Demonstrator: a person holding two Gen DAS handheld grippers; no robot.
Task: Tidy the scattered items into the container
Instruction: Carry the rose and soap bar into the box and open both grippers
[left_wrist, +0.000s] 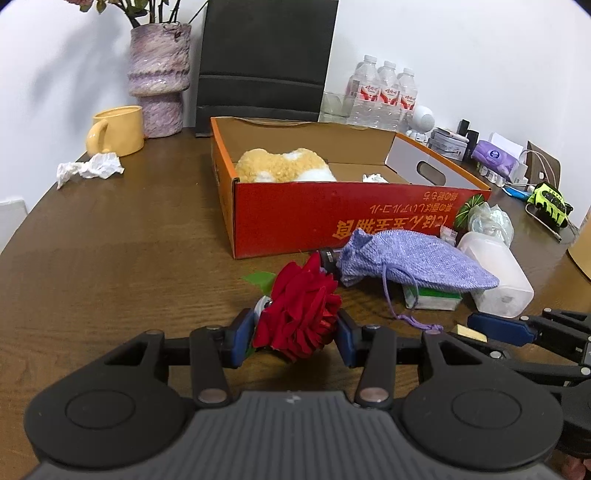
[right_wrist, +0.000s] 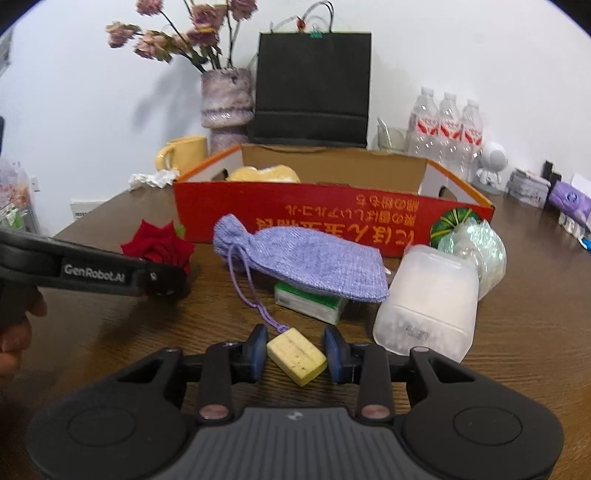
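- The left hand-held gripper was clamped on a red rose, its blue pads pressed against both sides of the bloom, low over the brown tabletop and in front of the red cardboard box.
- The right hand-held gripper stood with its fingers apart around a small yellow block that lay on the tabletop; a gap showed on each side of the block (neither pad was clearly touching it).
- A purple knitted drawstring pouch lay just in front of the box, draped over a green-and-white packet, with its cord trailing toward the yellow block.
- A frosted white plastic container lay on its side just right of the pouch, with a crumpled clear wrapper behind it, against the box corner.
- Inside the box sat a fluffy tan-and-white plush toy and a small white scrap.
- A crumpled white tissue lay well apart to the left, just beside a yellow mug and near a purple vase.
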